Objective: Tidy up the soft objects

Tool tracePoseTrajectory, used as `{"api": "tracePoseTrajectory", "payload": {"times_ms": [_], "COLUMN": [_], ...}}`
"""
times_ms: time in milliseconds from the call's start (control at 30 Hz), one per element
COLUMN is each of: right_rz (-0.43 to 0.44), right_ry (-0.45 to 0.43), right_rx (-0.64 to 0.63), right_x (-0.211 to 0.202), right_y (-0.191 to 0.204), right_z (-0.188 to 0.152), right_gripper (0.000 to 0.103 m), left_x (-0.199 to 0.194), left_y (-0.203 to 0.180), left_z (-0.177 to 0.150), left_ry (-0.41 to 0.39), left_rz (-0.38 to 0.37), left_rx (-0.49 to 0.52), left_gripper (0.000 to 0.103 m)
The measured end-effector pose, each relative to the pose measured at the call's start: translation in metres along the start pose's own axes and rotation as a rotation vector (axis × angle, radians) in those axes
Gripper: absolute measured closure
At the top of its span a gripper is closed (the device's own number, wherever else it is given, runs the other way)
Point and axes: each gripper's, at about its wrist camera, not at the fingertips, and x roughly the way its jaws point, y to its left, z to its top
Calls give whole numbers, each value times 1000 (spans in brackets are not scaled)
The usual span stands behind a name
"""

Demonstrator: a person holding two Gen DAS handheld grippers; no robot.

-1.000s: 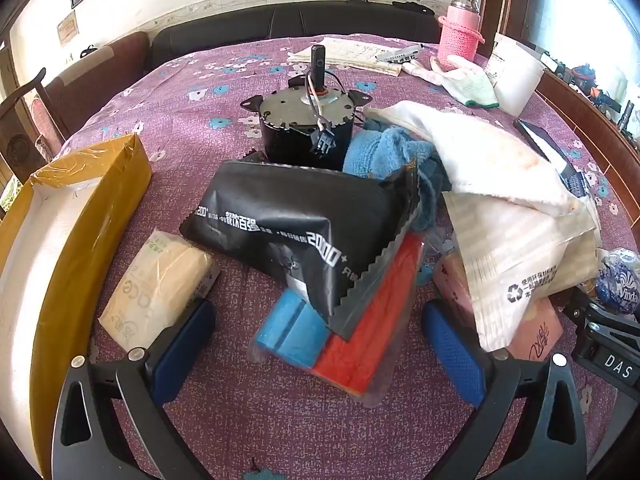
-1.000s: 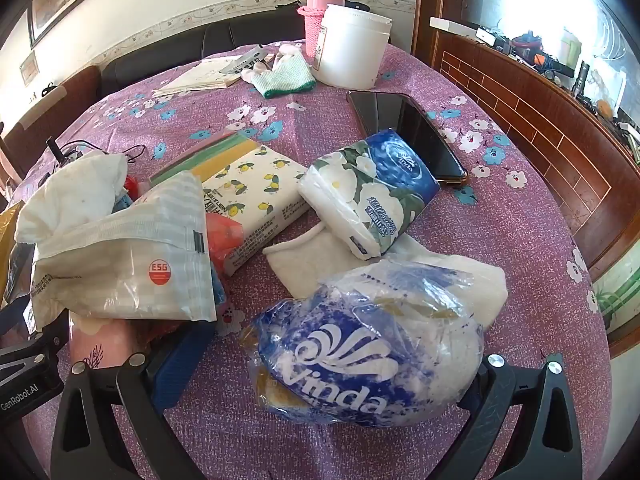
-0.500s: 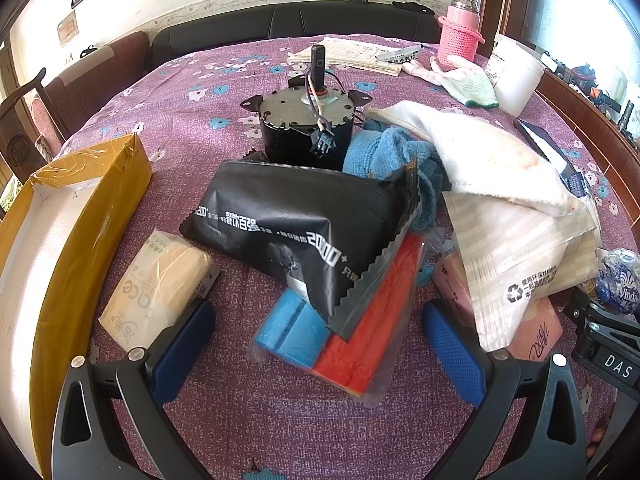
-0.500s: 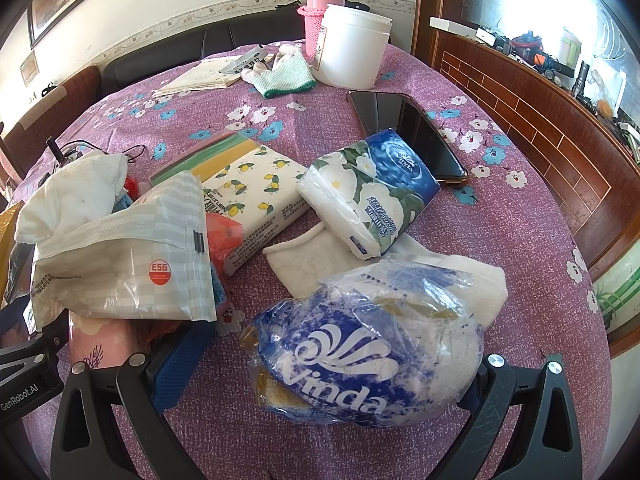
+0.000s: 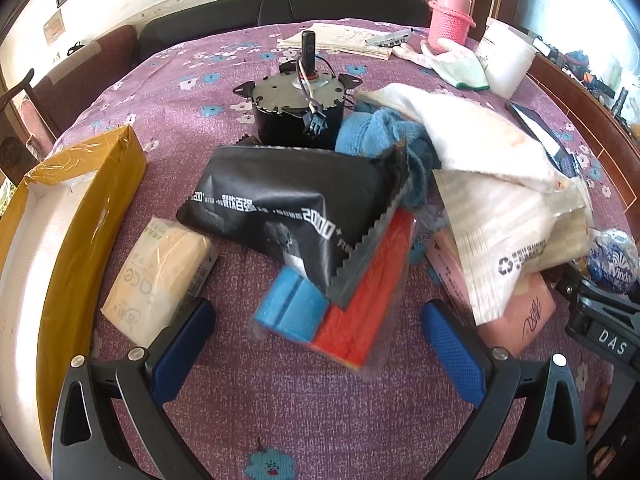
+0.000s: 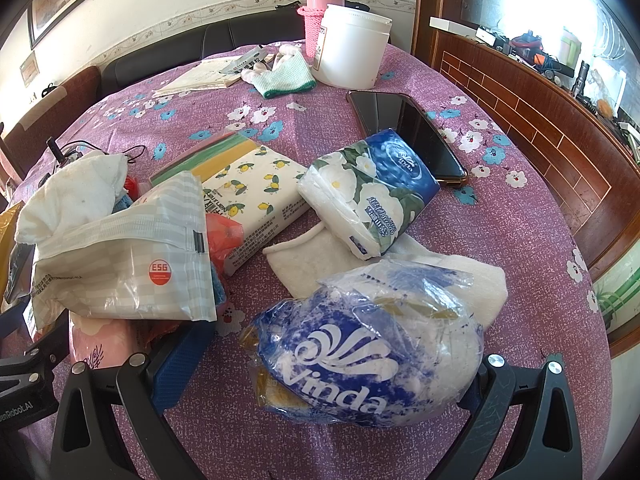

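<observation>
Purple floral tablecloth [image 5: 168, 120] carries everything. Largest item: open yellow cardboard box [image 5: 76, 216] at far left, presumably the destination. Next, black crinkly foil pouch [image 5: 288, 208] lying across a clear-wrapped red and blue sponge pack [image 5: 348, 312]; then the blue-and-white Vinda tissue bag [image 6: 368, 356]; then one beige tissue packet [image 5: 160, 276].

Left gripper [image 5: 316, 344] is spread wide and holds nothing; sponge pack sits just ahead, between the pads. Right gripper [image 6: 324, 368] straddles the Vinda bag, jaws apart (far pad hidden, so contact unconfirmed).

Handling: all light and compressible; film wrappers look slippery. Pinch across the sponge pack's short width, mid-body.

Count: five tissue packs, two sponge packs, two grippers.
</observation>
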Motion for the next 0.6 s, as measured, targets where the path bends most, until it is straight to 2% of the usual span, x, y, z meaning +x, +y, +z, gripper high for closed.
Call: {"api": "tracePoseTrajectory", "payload": {"times_ms": [267,600], "right_rz": [14,38], "right_ry": [52,27], "right_rx": [-17,-9], "right_x": [2,-3], "right_y": [-1,-3], "right_z": [3,-2], "right_gripper": [1,1], "left_x": [-3,-4], "left_y": [-2,-1], "left_z": [-5,-6], "left_ry": [-1,-3], "left_rz": [6,-3], "left_rx": [0,1], "left_gripper": [0,0]}}
